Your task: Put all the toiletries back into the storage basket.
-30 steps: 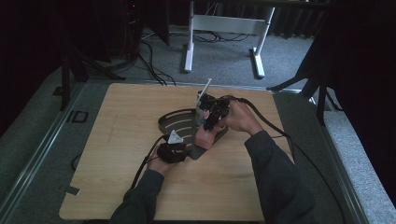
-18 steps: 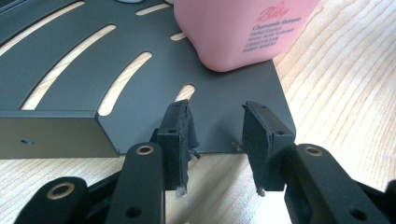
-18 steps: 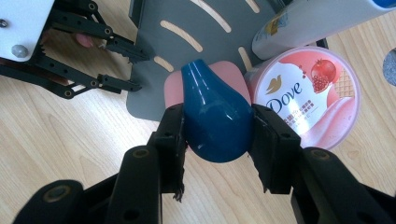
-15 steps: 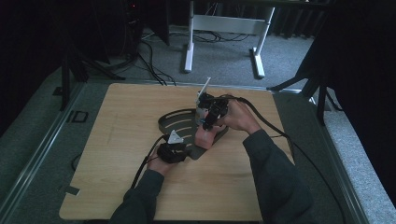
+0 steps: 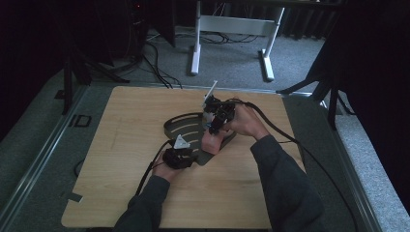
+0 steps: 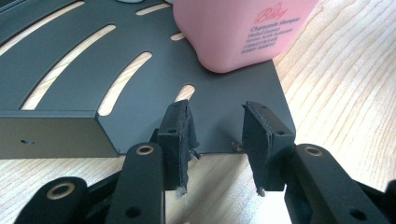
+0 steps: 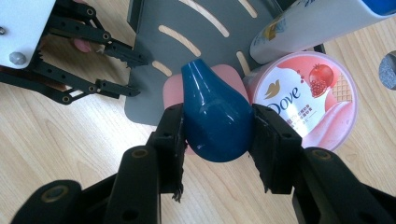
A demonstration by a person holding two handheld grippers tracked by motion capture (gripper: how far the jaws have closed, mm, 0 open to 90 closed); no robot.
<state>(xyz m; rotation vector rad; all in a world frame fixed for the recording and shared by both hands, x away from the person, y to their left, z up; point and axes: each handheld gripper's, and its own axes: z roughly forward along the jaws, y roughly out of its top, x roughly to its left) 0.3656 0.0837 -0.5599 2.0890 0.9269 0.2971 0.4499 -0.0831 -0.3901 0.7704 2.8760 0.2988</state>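
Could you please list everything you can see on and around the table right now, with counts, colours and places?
slotted tray: 1, dark grey, middle of the table
pink bottle: 1, pink with a blue cap, standing on the tray's corner
Dove tub: 1, pink and white lid, beside the bottle
white bottle: 1, white, lying next to the tub
table: 1, light wood
white frame: 1, on the floor behind the table
left gripper: 1, black, open at the tray's edge
right gripper: 1, black, jaws on the blue cap
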